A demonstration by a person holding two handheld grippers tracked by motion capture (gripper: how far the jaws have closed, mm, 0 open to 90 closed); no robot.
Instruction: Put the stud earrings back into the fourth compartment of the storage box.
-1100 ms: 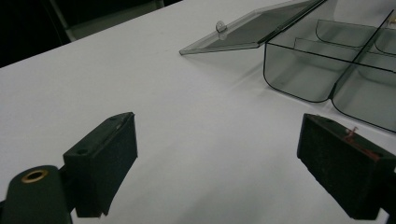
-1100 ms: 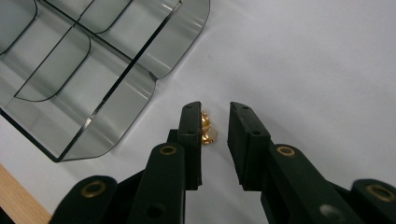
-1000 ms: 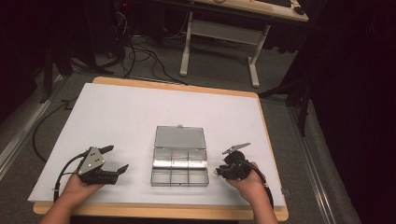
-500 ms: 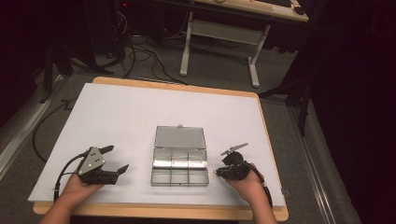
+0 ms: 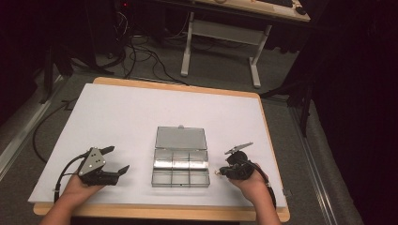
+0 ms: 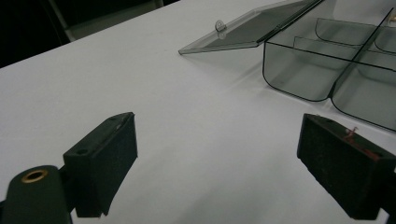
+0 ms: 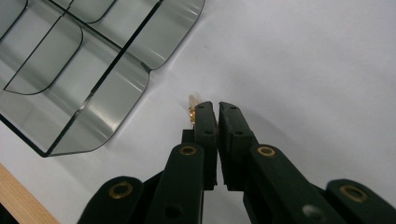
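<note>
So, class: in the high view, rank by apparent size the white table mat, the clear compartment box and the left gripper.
1. White table mat, much the largest.
2. Clear compartment box with its open lid.
3. Left gripper, smallest, jaws apart.
All sit at a similar depth, so the ranking seems safe.

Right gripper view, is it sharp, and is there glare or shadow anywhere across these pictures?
Right gripper view: jaws near the lens are soft, the clear organizer box sharper, catching pale reflections. Left gripper view: near jaws blurred, open lid throws a soft shadow. High view: white table top evenly lit, surroundings dark.
</note>
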